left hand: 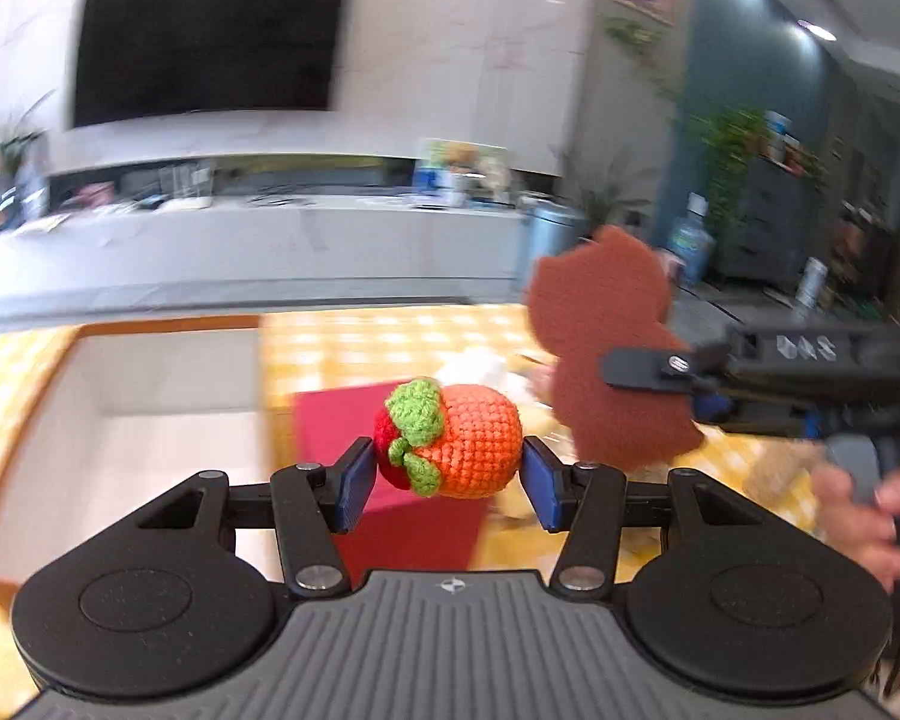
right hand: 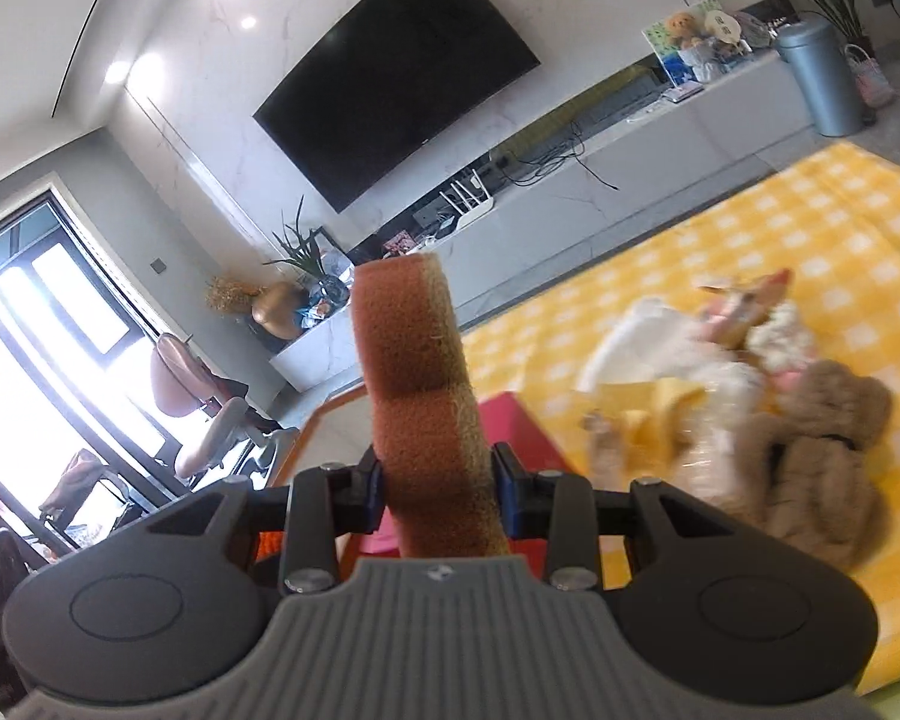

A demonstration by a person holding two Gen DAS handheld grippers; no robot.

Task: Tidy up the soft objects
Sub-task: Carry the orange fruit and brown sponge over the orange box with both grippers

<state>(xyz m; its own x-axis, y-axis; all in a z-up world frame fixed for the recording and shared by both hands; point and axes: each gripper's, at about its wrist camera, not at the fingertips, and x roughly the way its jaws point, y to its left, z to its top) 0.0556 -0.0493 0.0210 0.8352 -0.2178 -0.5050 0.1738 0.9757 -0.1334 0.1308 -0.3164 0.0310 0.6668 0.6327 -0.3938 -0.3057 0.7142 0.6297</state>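
Observation:
My left gripper (left hand: 447,474) is shut on an orange crocheted fruit (left hand: 468,441) with a green leafy top and a red part, held in the air above the table. My right gripper (right hand: 438,489) is shut on a flat brown sponge-like soft piece (right hand: 423,396); in the left wrist view the same brown piece (left hand: 606,336) hangs in the air at the right, clamped by the right gripper (left hand: 642,369). A white open box with a wooden rim (left hand: 150,372) lies at the left. A pile of plush toys (right hand: 750,396) lies on the yellow checked cloth (right hand: 810,228).
A red block (left hand: 342,420) stands beside the white box, below the held fruit. A person's hand (left hand: 864,510) is at the right. Behind the table are a TV wall, a long white cabinet and a grey bin (right hand: 819,81).

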